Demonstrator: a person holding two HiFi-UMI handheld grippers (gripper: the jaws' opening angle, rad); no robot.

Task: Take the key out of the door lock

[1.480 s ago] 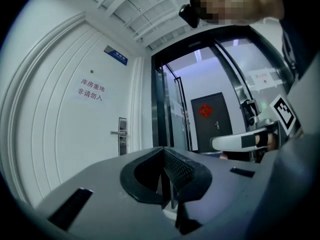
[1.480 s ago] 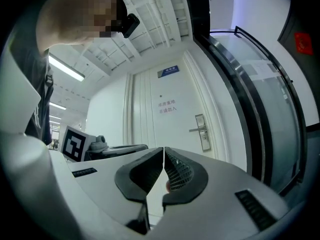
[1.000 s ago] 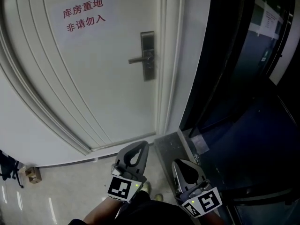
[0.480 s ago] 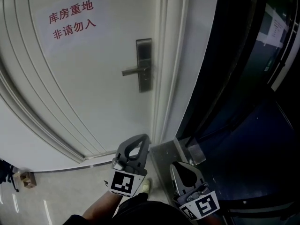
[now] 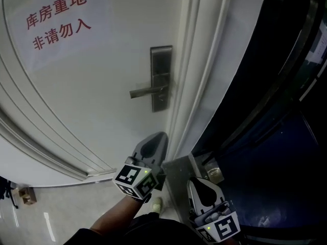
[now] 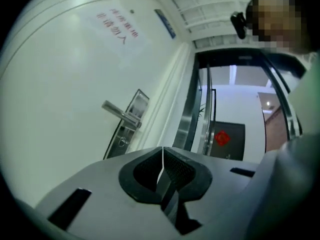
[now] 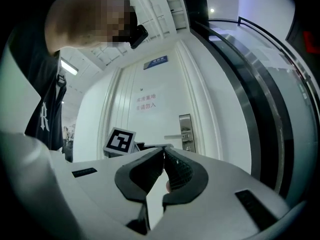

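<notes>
White door (image 5: 102,86); silver handle (image 5: 145,91); red lettering (image 5: 56,20); black-white marker cube (image 5: 134,179).

Glossy pale floor (image 5: 56,211) beside dark glass wall (image 5: 286,157).

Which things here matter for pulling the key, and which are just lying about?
For the job: lock plate, lever handle, what seems the key below the handle, left tool and right tool, both shut and empty.
Just about: red-lettered sign, small box on the floor, red ornament beyond the glass.
</notes>
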